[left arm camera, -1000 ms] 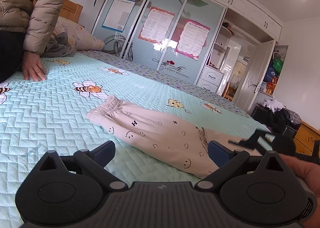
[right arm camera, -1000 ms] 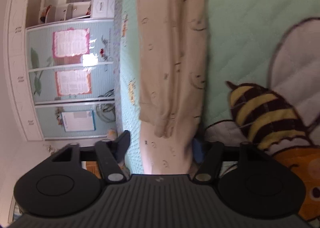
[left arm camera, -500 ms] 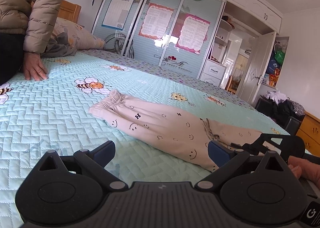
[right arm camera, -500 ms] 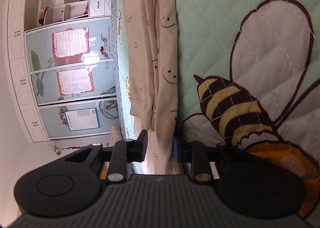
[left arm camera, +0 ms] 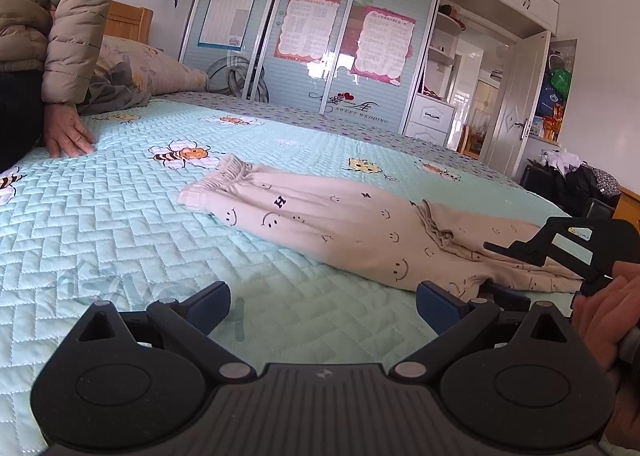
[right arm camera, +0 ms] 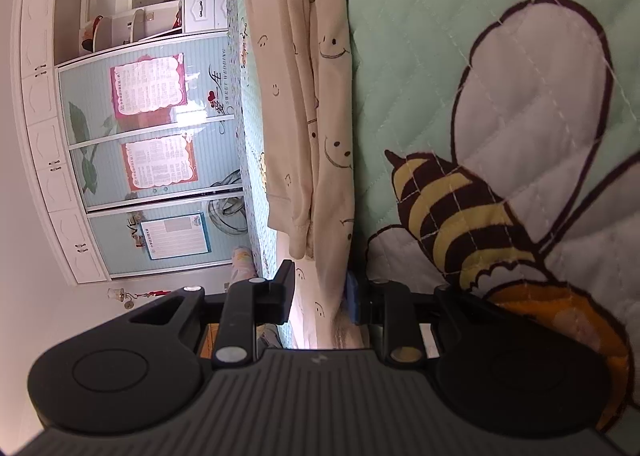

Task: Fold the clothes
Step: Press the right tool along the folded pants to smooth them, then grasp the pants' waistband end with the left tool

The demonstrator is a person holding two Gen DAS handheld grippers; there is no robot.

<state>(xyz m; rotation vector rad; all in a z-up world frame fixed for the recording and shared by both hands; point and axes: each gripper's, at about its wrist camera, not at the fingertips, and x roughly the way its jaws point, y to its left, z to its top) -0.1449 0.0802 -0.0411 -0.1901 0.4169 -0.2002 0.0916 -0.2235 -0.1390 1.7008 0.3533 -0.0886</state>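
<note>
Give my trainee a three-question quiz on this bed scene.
1. True or false: the left gripper holds the beige trousers.
2. Which end of the trousers does the right gripper clamp: A waistband, B leg end?
3. Fill in: the bedspread is printed with ___.

Key: 1 false, it is open over the bedspread. 2 B. 3 bees.

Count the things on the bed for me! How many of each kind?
Trousers: 1, beige with smiley faces
Pillow: 1
Grey cloth heap: 1
Hand resting on the quilt: 1
Total: 4
</note>
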